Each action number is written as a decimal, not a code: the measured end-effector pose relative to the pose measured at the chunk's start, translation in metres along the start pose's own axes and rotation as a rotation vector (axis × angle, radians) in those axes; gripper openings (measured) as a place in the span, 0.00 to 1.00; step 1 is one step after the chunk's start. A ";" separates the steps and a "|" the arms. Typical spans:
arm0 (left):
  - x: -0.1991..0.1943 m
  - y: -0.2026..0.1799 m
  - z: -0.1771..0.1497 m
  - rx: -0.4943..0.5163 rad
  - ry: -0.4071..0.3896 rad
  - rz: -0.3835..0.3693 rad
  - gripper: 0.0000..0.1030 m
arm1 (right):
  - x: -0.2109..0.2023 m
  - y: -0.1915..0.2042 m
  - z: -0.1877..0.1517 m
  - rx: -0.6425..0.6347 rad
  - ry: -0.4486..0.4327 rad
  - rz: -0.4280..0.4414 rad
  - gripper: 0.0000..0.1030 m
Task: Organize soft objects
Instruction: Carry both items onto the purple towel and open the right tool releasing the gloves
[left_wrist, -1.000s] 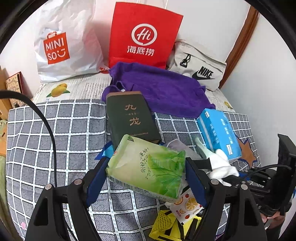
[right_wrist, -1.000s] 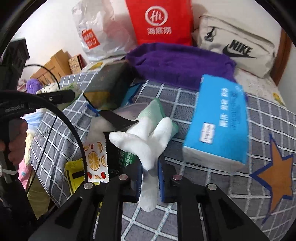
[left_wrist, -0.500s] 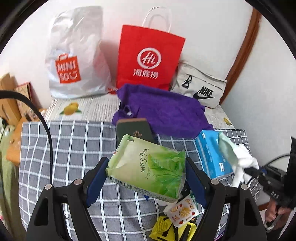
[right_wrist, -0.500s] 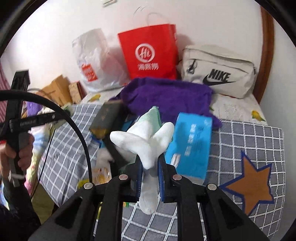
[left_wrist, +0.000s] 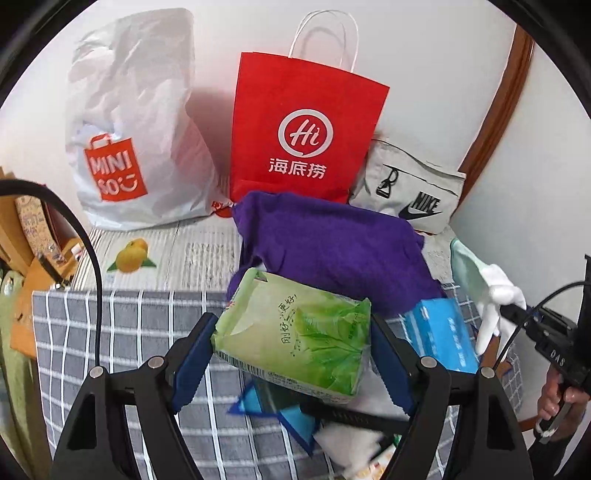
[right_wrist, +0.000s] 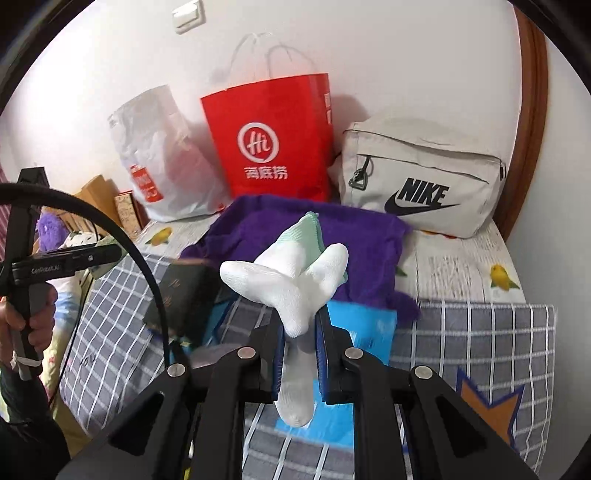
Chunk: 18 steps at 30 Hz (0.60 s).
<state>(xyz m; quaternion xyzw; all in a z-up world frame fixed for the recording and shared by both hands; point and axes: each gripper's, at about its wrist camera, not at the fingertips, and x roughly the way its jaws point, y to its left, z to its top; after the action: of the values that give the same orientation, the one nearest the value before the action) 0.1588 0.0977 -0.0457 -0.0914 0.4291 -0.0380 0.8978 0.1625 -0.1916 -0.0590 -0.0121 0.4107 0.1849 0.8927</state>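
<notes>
Purple towel lies spread across the bed, in front of three bags leaning on the white wall: a white Miniso plastic bag, a red Haidilao paper bag and a grey Nike bag. Nearer the cameras, a grey checked blanket covers the bed.

From the left wrist, the left gripper stands wide with its blue pads pressed on both ends of a green tissue pack, which is lifted clear of the blanket. That pack hides much of what lies below it; a blue tissue pack shows just to its right, and scraps of white and blue things peek out under the fingers. At the right edge the right gripper appears from the side, with a hand on its handle, gripping a pair of white socks.

From the right wrist, the right gripper is nearly closed, pinching the socks, which fan out above the fingers and dangle below them, with a mint green cuff at the top. Only this view shows a dark green box lying on the blanket left of the blue pack, an orange star printed on the blanket, a wall switch and cardboard boxes at the left. The left gripper's handle shows at the left edge, held by a hand.
</notes>
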 end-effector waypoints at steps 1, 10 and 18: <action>0.005 0.001 0.004 0.004 0.001 0.002 0.77 | 0.008 -0.004 0.007 0.007 0.002 -0.007 0.15; 0.045 0.016 0.039 -0.011 0.018 0.013 0.77 | 0.083 -0.034 0.054 0.049 0.050 -0.047 0.15; 0.083 0.022 0.062 -0.008 0.033 0.010 0.77 | 0.163 -0.055 0.075 0.099 0.144 -0.087 0.15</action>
<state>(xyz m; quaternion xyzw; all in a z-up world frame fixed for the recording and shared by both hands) 0.2593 0.1157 -0.0750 -0.0922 0.4445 -0.0332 0.8904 0.3335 -0.1777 -0.1368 0.0008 0.4815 0.1242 0.8676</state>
